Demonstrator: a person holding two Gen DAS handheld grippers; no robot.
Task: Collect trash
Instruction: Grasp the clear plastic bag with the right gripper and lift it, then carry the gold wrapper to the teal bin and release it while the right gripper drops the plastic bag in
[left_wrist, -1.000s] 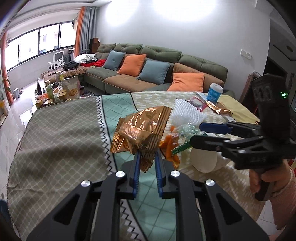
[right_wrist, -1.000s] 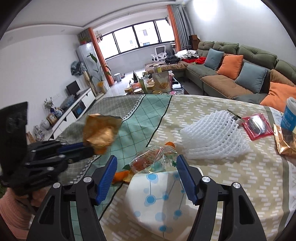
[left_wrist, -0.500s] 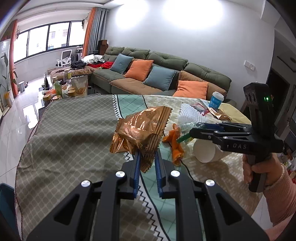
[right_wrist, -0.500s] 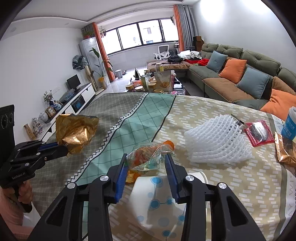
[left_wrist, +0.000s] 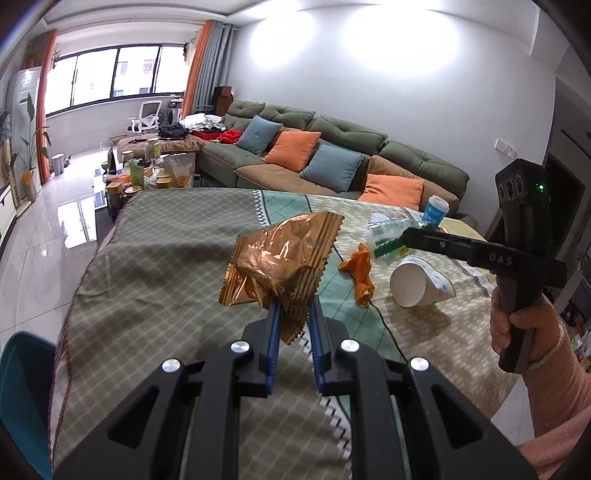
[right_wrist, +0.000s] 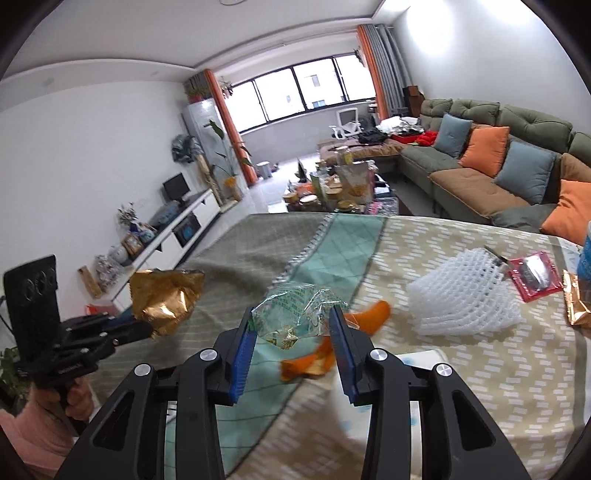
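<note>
Left wrist view shows the left gripper (left_wrist: 293, 314) with its jaws drawn narrow, pinching the lower edge of a crumpled copper-gold foil wrapper (left_wrist: 284, 258) that is held up clear of the patterned cloth on the table (left_wrist: 155, 295). To the right, the right gripper (left_wrist: 391, 243) reaches in from a hand (left_wrist: 517, 325) in a pink sleeve, with a clear plastic wrapper with green print (left_wrist: 388, 232) at its tip. Below it on the cloth lie a strip of orange peel (left_wrist: 360, 269) and a paper cup (left_wrist: 417, 282) tipped on its side.

Right wrist view shows the right gripper's jaws partly closed on the clear wrapper (right_wrist: 295, 314), which bulges between the blue pads and is lifted off the table. White foam fruit netting (right_wrist: 465, 299) lies to the right, near a red packet (right_wrist: 535, 271). A second gold wrapper (right_wrist: 578, 299) lies at the right edge, just beside the red packet.
</note>
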